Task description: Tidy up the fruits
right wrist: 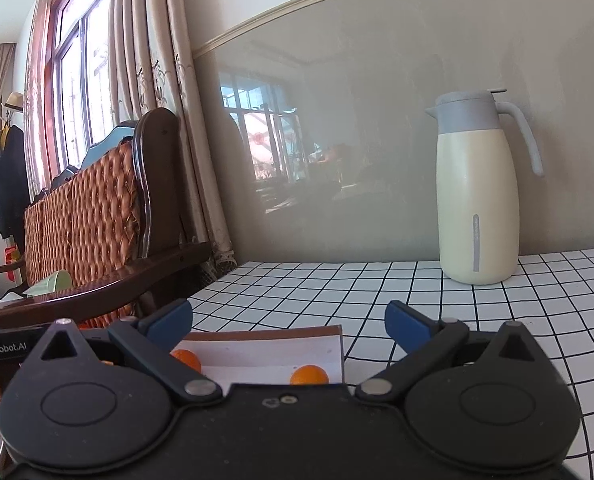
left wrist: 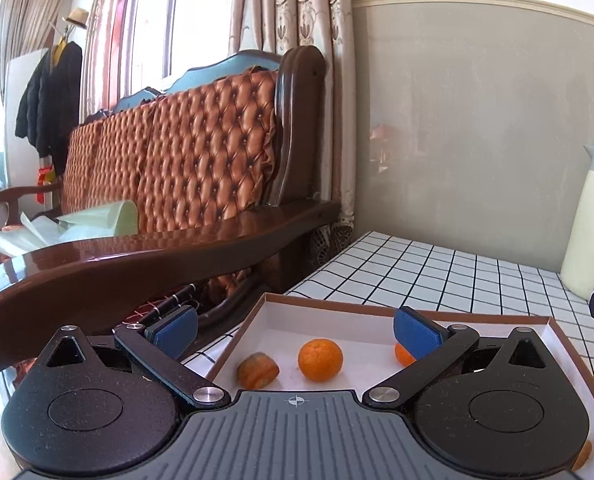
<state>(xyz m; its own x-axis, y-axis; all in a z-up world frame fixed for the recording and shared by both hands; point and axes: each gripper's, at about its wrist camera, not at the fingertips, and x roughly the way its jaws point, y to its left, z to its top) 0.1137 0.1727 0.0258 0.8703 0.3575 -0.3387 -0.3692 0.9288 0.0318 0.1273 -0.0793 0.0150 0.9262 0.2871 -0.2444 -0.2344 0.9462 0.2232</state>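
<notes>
Left gripper (left wrist: 295,330) and right gripper (right wrist: 289,322) both gaped, holding nothing, above shallow brown-rimmed white cardboard box (left wrist: 337,306); round orange mandarin (left wrist: 320,360) lay inside; cream thermos jug (right wrist: 477,200) stood beyond on checked tablecloth (right wrist: 337,288).

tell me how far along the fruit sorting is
Done: the shallow brown-rimmed white box on the checked tablecloth already holds a round orange tangerine, a mottled, discoloured fruit and more orange pieces. In hand: nothing; the left gripper and right gripper are open. What remains isn't visible.

Both grippers, left gripper (left wrist: 295,330) and right gripper (right wrist: 289,326), show black linkage arms, silver pivot screws, and blue fingertip pads (left wrist: 413,336).
</notes>
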